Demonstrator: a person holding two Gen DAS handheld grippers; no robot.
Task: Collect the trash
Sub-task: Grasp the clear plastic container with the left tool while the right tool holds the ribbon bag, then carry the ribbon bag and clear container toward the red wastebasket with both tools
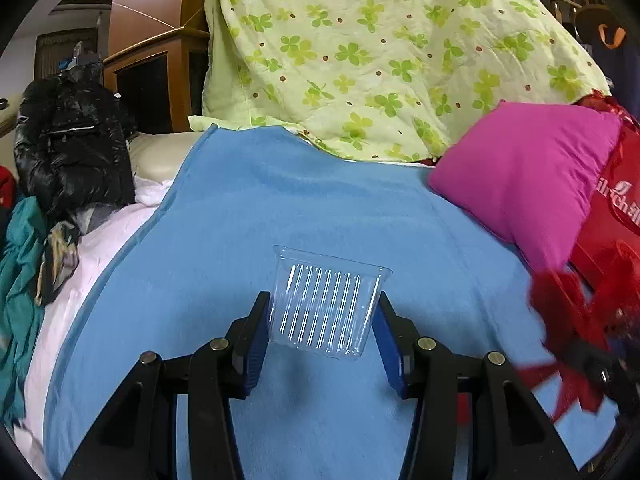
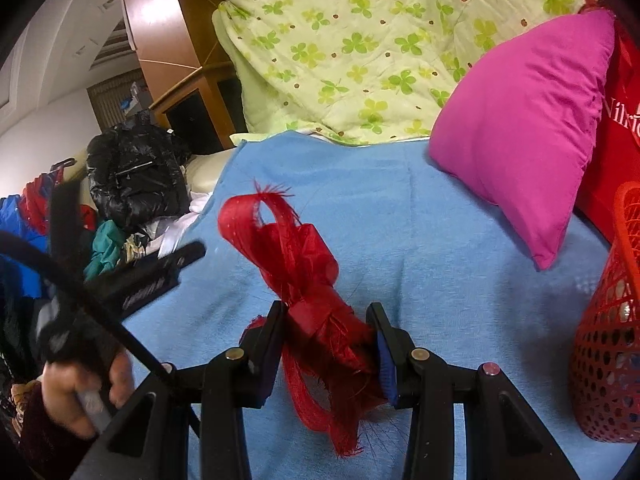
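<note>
A clear ribbed plastic tray (image 1: 326,308) lies on the blue blanket (image 1: 280,208). My left gripper (image 1: 322,312) is open, its blue-padded fingers on either side of the tray's near end, close to it. My right gripper (image 2: 326,320) is shut on a red mesh ribbon bow (image 2: 304,264) and holds it above the blanket (image 2: 420,248). The bow also shows blurred at the right edge of the left wrist view (image 1: 568,332). A red perforated basket (image 2: 608,344) stands at the right of the right wrist view.
A magenta pillow (image 1: 524,176) and a red bag (image 1: 616,216) lie to the right. A green clover-print quilt (image 1: 380,48) is piled behind. A black jacket (image 1: 72,144) and clothes heap at the left. The left hand and its gripper (image 2: 132,280) show at the left.
</note>
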